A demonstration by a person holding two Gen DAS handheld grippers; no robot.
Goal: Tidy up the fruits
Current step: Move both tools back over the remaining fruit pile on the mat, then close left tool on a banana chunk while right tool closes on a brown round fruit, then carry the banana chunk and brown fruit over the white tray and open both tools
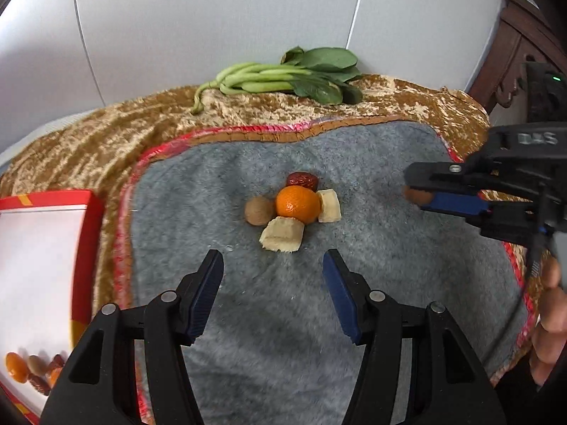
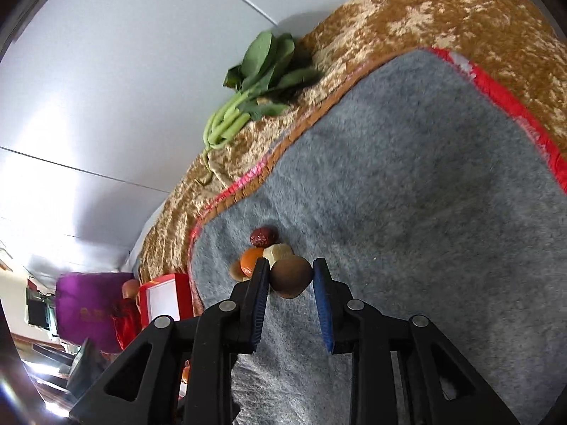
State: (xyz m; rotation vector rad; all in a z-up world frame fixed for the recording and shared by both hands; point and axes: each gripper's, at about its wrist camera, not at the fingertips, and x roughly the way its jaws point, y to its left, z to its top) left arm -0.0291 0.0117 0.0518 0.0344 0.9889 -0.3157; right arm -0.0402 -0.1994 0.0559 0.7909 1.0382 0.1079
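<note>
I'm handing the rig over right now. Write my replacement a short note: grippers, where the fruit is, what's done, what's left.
Right gripper: shut on a brown round fruit, held off the grey mat.
Left gripper: open, empty, just short of the pile.
Pile on the mat: orange, red date, brown round fruit, two pale chunks.
Done: several fruits in the red-edged box.
Left: box the held fruit, then clear the pile.

Fuzzy grey fleece mat (image 1: pixel 283 318) over plush, shiny brown-gold velvet cloth (image 1: pixel 88 141); glossy orange (image 1: pixel 297 203) peel.
</note>
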